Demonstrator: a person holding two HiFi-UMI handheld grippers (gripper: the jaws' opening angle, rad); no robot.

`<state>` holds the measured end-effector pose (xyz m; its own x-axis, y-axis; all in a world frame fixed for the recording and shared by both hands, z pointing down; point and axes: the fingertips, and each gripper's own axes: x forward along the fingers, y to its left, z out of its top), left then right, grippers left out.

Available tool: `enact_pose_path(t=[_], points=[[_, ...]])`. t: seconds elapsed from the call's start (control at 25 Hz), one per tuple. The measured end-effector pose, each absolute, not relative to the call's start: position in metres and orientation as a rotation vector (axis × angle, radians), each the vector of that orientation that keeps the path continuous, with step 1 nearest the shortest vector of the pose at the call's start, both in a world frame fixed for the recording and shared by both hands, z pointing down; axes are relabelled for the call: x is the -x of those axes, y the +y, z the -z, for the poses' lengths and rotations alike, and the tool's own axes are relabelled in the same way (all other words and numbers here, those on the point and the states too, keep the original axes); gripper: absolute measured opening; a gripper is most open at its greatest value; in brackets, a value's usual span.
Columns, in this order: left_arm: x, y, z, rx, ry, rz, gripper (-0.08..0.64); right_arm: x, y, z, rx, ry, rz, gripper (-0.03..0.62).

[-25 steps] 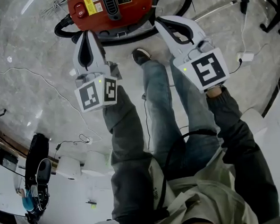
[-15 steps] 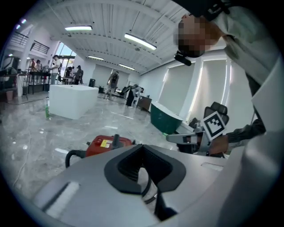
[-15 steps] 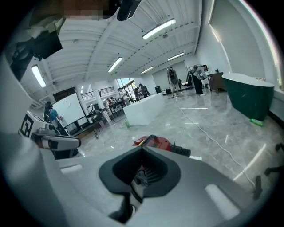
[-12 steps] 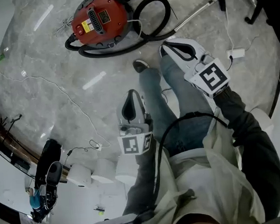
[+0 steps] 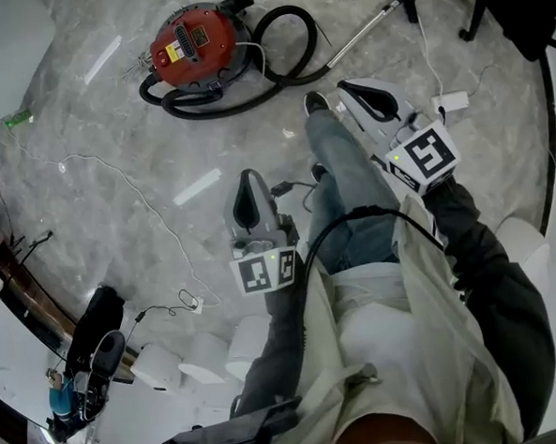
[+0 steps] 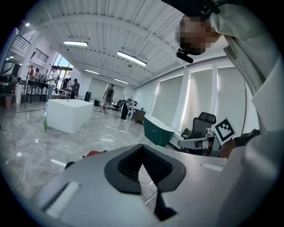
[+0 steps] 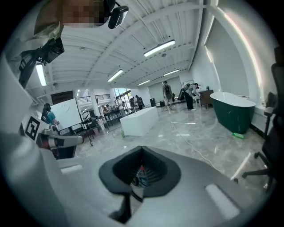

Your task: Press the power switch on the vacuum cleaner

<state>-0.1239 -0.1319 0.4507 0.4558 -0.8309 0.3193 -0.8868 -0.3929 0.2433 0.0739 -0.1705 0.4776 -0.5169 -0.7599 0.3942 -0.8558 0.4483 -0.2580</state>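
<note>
- Power switch: too small to single out in the head view. The top face of the round red plastic vacuum cleaner (image 5: 192,41) shows only a black ribbed grille and a yellow label.
- Left gripper view: only a red sliver of the vacuum cleaner shows, the rest is cut off behind the grey jaws.
- Right gripper view: a red speck shows through the black-lined hollow between the jaws; it is too blurred to identify.
- Vacuum cleaner sits on the glossy grey marble floor (image 5: 116,179), at the top of the head view. A black corrugated hose (image 5: 292,63) loops beside it, and a thin metal wand (image 5: 365,31) runs off to its right.
- Left gripper (image 5: 248,176): grey moulded plastic, jaws closed together on nothing, well apart from the vacuum cleaner and below it in the head view.
- Right gripper (image 5: 345,86): same build, jaws together and empty, to the lower right of the hose and not touching it.
- Person's blue-jeaned leg (image 5: 341,184) lies between the two grippers.
</note>
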Motion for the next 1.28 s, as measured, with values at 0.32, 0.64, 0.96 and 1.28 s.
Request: enact_pose_path(t=[0.32, 0.64, 0.96, 1.28], points=[[0.159, -0.037, -0.385, -2.286, -1.552, -0.06, 0.005, -0.005, -0.073, -0.399, -1.319, -2.604, -0.525, 0.002], [0.174, 0.074, -0.341, -2.236, -1.594, -0.021, 0.006, 0.017, 0.035, -0.327, -1.25, -2.664, -0.465, 0.002], [0.163, 0.13, -0.324, -2.235, -1.675, -0.004, 0.005, -0.01, 0.095, -0.314, -1.231, -2.697, -0.474, 0.002], [0.009, 0.207, -0.321, -2.35, -1.513, -0.041, 0.005, -0.133, 0.195, -0.317, -1.295, -2.654, -0.51, 0.002]])
